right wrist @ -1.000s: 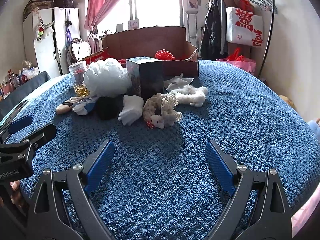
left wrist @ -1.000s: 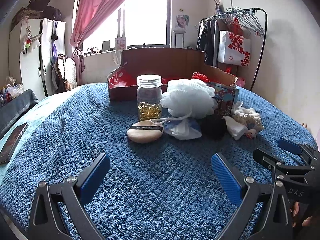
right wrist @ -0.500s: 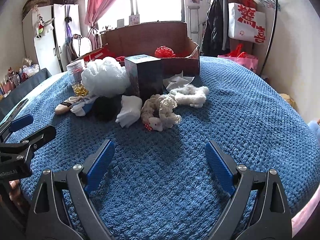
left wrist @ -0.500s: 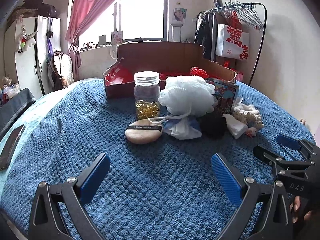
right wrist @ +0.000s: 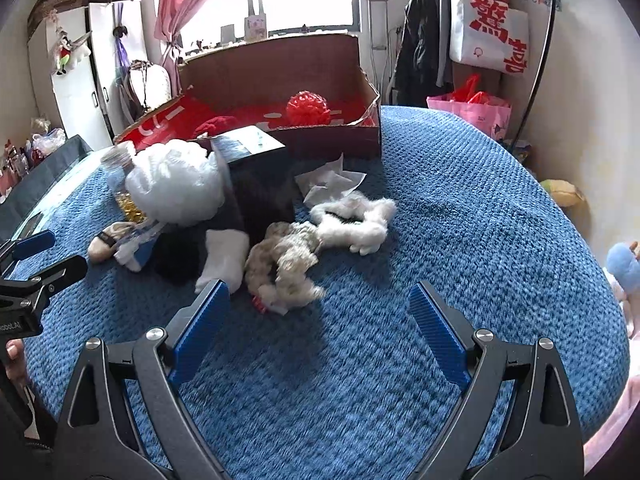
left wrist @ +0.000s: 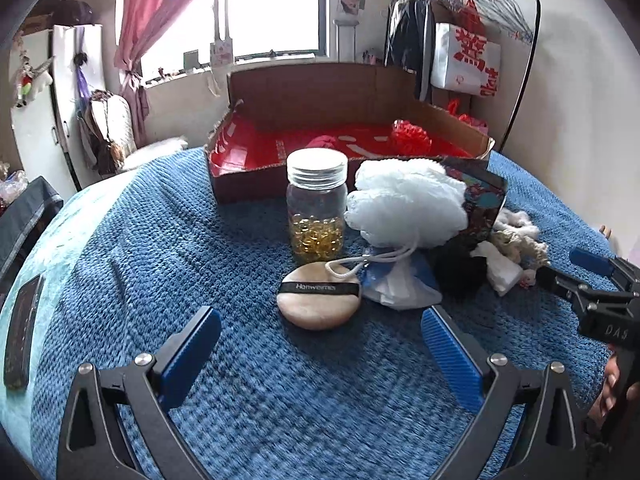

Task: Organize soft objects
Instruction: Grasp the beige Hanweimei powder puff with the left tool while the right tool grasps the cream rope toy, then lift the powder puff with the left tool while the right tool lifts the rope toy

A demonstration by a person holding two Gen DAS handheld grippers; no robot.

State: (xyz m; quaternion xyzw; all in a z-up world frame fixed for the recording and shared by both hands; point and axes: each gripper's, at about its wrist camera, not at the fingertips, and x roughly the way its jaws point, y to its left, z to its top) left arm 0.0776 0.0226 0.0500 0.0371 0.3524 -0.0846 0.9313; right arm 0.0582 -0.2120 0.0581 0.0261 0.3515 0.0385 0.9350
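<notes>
A pile of soft things lies on the blue blanket [left wrist: 168, 240]. A tan powder puff [left wrist: 318, 298] sits just beyond my open left gripper [left wrist: 320, 344], with nothing between the fingers. Behind the puff are a white mesh bath sponge [left wrist: 408, 204], a black fluffy item [left wrist: 458, 268] and a white folded cloth [left wrist: 500, 268]. My right gripper [right wrist: 320, 316] is open and empty, just short of a beige scrunchie [right wrist: 288, 260]; a white fluffy scrunchie [right wrist: 360, 224] lies past it. A cardboard box [right wrist: 280, 76] with red lining holds a red pompom [right wrist: 308, 108].
A glass jar of yellow capsules [left wrist: 316, 208] and a dark patterned carton [right wrist: 256, 176] stand among the soft things. A phone [left wrist: 22, 332] lies at the left bed edge. A crumpled tissue [right wrist: 330, 180] lies near the box. A clothes rack [left wrist: 472, 40] stands behind.
Both grippers have moved forward towards the pile and risen slightly; the objects appear larger and closer. Both stay open.
</notes>
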